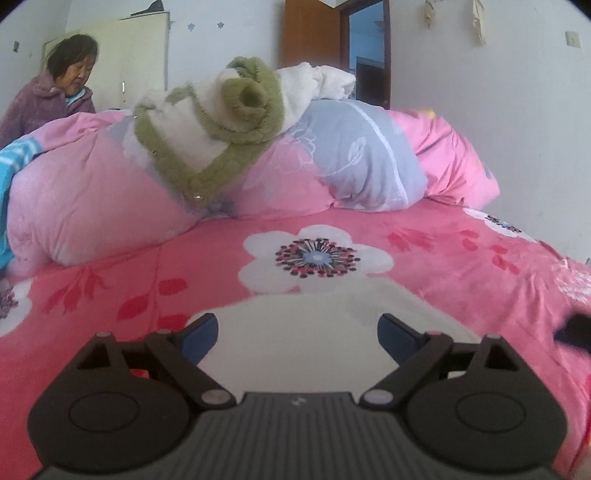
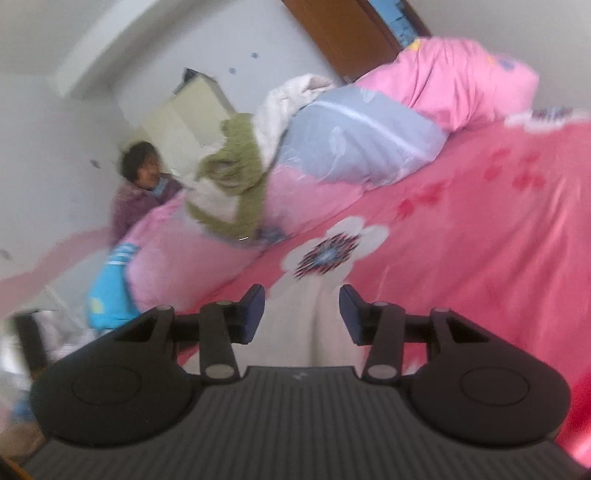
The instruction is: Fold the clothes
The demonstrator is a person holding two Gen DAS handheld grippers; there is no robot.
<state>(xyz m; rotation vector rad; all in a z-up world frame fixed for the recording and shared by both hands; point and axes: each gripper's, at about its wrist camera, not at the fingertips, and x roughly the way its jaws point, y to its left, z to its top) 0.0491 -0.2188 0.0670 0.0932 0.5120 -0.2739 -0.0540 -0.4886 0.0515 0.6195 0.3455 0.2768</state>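
The left hand-held gripper, black with blue-padded fingers, hovers with its jaws spread wide and nothing between them, just above a flat pale cream cloth lying at the near edge of the bed. The right hand-held gripper, tilted and caught in motion blur, is likewise released, its jaws parted over the same pale cream cloth, which shows a lengthwise crease or fold under it. In the left wrist view a dark shape at the right edge of the bed is too blurred to tell.

The cloth rests on a hot-pink bedsheet printed with large white flowers and red leaf sprigs; one white flower with a dark spoked centre lies just beyond the cloth's far end.

Across the middle of the bed a bulky rolled quilt in pink and grey-blue floral fabric runs from side to side. On top of it sits a heaped fleecy white garment trimmed in olive green, one green-edged sleeve or cuff curled open toward the camera.

Past the far left corner of the bed a person in a plush purple jacket leans over the quilt. Behind stand a cream wardrobe and a brown wooden door.
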